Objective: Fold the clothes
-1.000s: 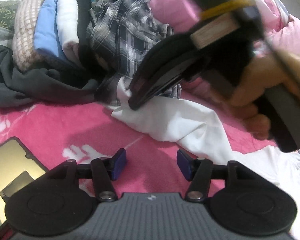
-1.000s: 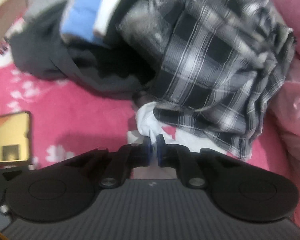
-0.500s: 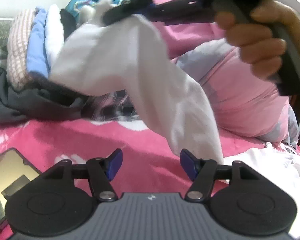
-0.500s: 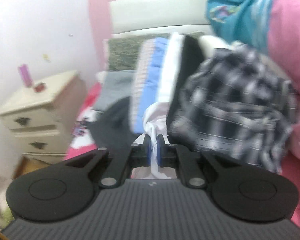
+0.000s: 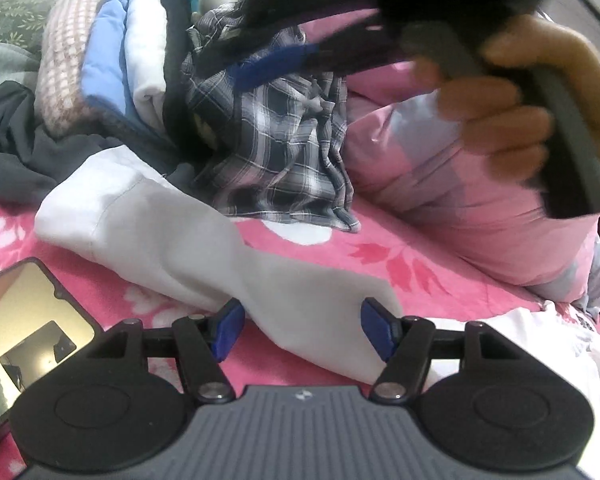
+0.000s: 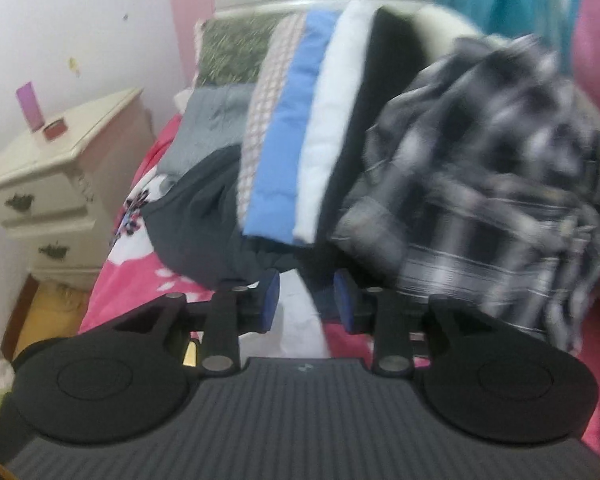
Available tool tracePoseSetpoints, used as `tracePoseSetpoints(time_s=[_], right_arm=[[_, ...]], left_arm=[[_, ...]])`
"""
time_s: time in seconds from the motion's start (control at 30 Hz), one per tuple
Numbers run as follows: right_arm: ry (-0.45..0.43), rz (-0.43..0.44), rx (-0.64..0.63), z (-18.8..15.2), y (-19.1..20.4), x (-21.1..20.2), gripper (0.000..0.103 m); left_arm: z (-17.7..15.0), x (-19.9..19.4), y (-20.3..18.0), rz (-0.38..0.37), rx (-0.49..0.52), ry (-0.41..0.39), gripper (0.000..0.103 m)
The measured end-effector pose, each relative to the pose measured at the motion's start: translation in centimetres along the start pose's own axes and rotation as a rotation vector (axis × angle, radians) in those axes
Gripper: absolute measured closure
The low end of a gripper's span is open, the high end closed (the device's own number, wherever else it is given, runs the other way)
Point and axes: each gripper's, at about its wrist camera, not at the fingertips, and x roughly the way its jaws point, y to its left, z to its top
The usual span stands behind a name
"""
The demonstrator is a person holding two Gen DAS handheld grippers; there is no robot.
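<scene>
Between the spread fingers of the left gripper [image 5: 302, 330], lying flat on the pink floral bedspread [image 5: 400, 256]: one white garment [image 5: 204, 248], its near end running under the gap, neither blue pad touching cloth. Wide apart, gripping nothing. Just left of the left finger, one phone [image 5: 28, 320], screen up. Beyond the fingertips, one leaning row of folded pieces [image 5: 116, 60], four counted: checked pink-white, blue, white, black. Against the row's right side, one crumpled plaid shirt [image 5: 276, 148]; left of it, one dark grey garment [image 5: 16, 152] slumped on the bed. Right of the plaid, a pink quilt [image 5: 452, 200] heaped up. Above and to the right, a hand [image 5: 540, 96] wrapped round the handle of the right gripper [image 5: 284, 60], badly smeared by motion.

Seen from the right wrist: right gripper [image 6: 306, 300] with fingers parted to a moderate gap, nothing pinched; white cloth [image 6: 300, 316] visible below the gap, possibly well beneath rather than touching, hard to judge through blur. Ahead of the tips, the same four folded pieces [image 6: 284, 152] and plaid shirt [image 6: 500, 200]. Far left of the fingers, one cream nightstand [image 6: 52, 184] with two drawers, both closed, contents unseen; on top, two small items, one purple [image 6: 29, 106], one reddish [image 6: 55, 128].
</scene>
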Motion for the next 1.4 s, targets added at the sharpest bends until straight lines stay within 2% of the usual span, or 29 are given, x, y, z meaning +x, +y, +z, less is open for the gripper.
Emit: tracePoseSetpoints(time_s=[0.33,0.7,0.83,0.97,1.13,1.27,1.4], right_arm=[[-0.045,-0.333,0.254,-8.0,-2.7,-10.6,0.063],[0.077,-0.49,0.458,-19.0,-3.7,-13.6,0.066],[0.083,-0.482,0.451,-18.9,-4.9,-11.3,0.066],[0.084,-0.43,0.429,-17.8,-5.5,-8.7,0.066],[0.19,-0.412,0.366,-19.3,-3.8,-6.1,0.072],[0.214,-0.433,0.319,-20.9,-1.7,-7.1,0.072],[0.212,-0.456,0.262,-19.8,-1.2,-8.2,0.072]], left_arm=[[-0.3,-1.4,0.1,-0.011,-0.002,-0.011,0.037],[-0.8,-2.0,-0.8,-0.039,0.036,0.026,0.037],[-0.8,-1.5,-0.4,-0.038,0.017,0.045,0.038],[-0.6,-1.0,0.4,-0.046,-0.031,0.065,0.043],[-0.5,-1.1,0.8,-0.051,-0.054,0.064,0.043],[-0.5,-1.2,0.9,-0.051,-0.063,0.066,0.043],[-0.5,-1.5,0.9,-0.047,-0.072,0.062,0.043]])
